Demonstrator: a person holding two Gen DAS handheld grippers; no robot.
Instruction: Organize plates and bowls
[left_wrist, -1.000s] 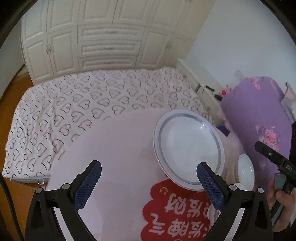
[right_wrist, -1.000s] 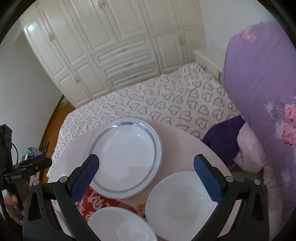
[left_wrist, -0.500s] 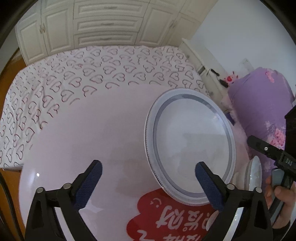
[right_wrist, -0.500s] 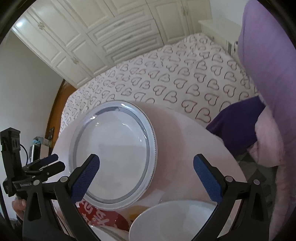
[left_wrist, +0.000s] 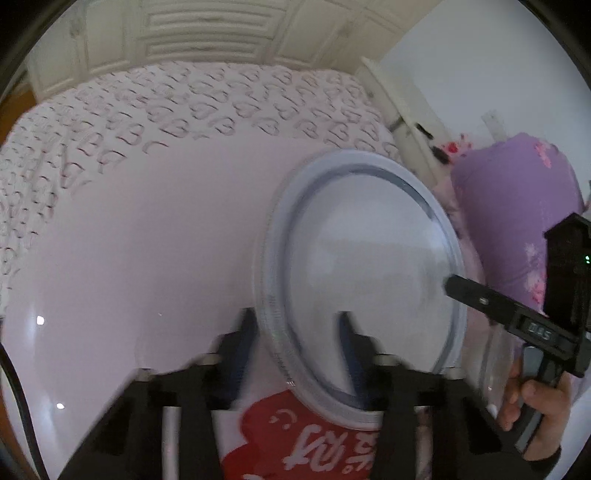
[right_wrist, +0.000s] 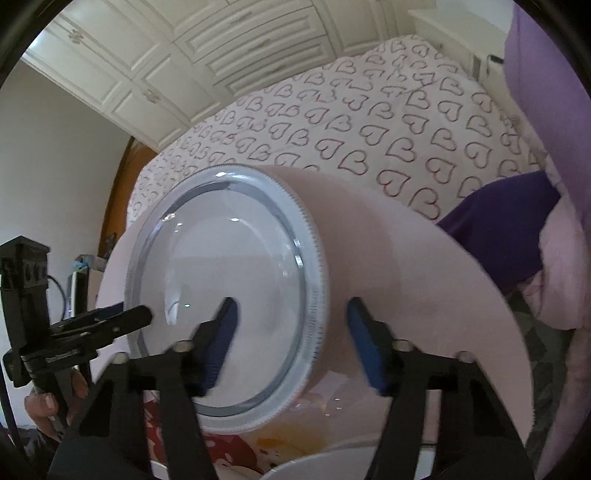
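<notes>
Both claws were closing on one plate (left_wrist: 364, 280) — the left gripper (left_wrist: 295, 347) straddled its near-left rim, the right gripper (right_wrist: 291, 341) its near-right rim, one finger over the well and one outside on each. Contact of the pads with the rim could not be confirmed; motion blur obscured it.

The plate, white with a grey band, lay flat on the round pink table (left_wrist: 147, 240), toward its far side. Being round, it offered no long axis. The two hands stood on opposite sides, about equally near.

Open tabletop lay left of the plate. Another white dish (right_wrist: 332, 467) sat near the front edge — judged the nearest obstruction. Beyond the table stood the bed (right_wrist: 369, 122).
</notes>
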